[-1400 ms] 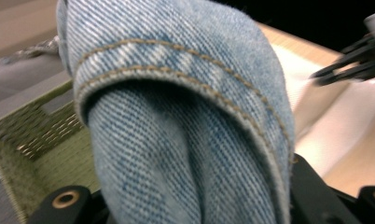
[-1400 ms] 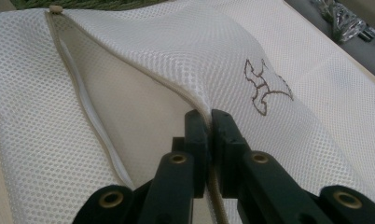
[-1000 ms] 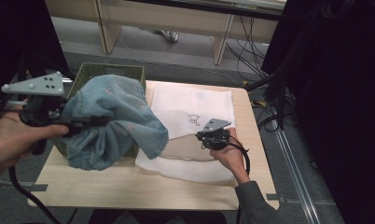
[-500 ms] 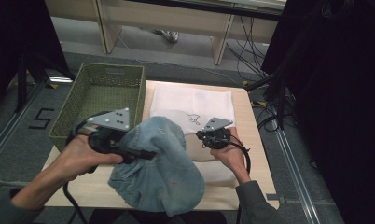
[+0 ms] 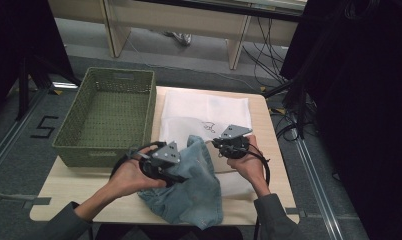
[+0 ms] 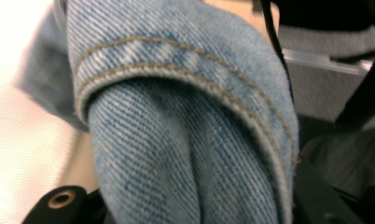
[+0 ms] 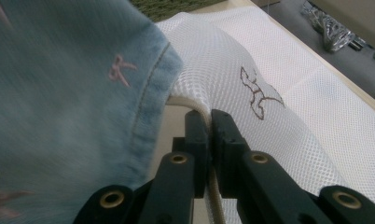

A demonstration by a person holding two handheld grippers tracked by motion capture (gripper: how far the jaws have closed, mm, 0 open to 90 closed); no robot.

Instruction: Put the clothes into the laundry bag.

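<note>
The left gripper [image 5: 181, 176], clamped on the faded blue denim garment [image 5: 195, 187], sits just left of the white mesh laundry bag's [image 5: 209, 107] rim, which the right gripper [image 7: 209, 122] pinches.

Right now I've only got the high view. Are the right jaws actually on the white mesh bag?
Observer: Yes. The right gripper has its jaws closed on the rim of the white mesh bag, with that rim raised.
Operator: Left side?
Observer: The left gripper has a thick hemmed fold of the denim garment bunched between its jaws.
Operator: Denim inside the bag?
Observer: Can't tell. Its stitched edge lies right beside the held rim.
</note>
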